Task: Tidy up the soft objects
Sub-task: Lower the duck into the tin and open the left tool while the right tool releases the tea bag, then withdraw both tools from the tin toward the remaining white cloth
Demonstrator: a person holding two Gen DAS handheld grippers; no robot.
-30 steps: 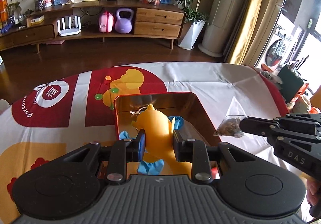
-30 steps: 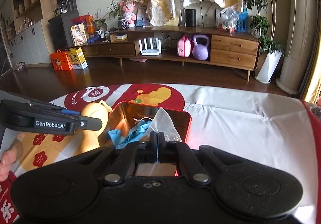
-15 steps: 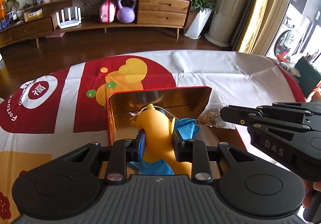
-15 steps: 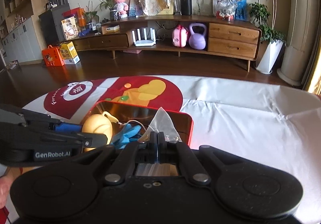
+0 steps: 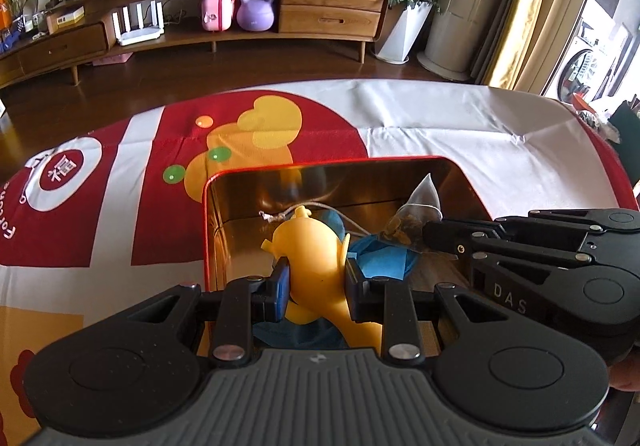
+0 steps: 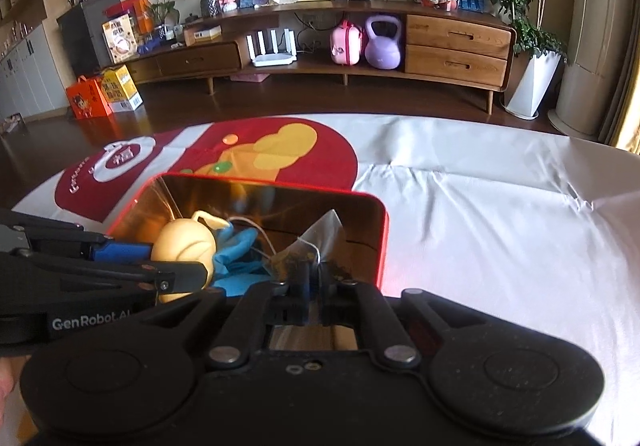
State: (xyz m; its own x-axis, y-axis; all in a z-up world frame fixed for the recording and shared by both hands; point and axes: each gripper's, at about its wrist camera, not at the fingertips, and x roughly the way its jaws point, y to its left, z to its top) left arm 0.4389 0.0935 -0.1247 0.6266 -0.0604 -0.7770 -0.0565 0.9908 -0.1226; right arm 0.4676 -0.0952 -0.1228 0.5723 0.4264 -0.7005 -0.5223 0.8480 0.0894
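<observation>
A red tin box (image 5: 320,165) with a shiny gold inside sits on the table; it also shows in the right wrist view (image 6: 382,230). My left gripper (image 5: 314,284) is shut on a soft yellow toy (image 5: 312,246), held inside the box over a blue cloth (image 5: 384,252). The toy (image 6: 184,246) and cloth (image 6: 236,258) show in the right wrist view too. My right gripper (image 6: 314,276) is shut on a clear pyramid tea bag (image 6: 316,242), inside the box at its right side. The tea bag also shows in the left wrist view (image 5: 416,212).
The table wears a white and red cloth (image 6: 480,214) with yellow shapes. Beyond it lie a dark wood floor and a long wooden sideboard (image 6: 456,42) with a purple kettlebell (image 6: 382,42). A white plant pot (image 6: 534,82) stands at the right.
Both grippers have moved forward and down into the box. The yellow toy and the tea bag now sit lower inside it, and the right gripper has closed in beside the left.
</observation>
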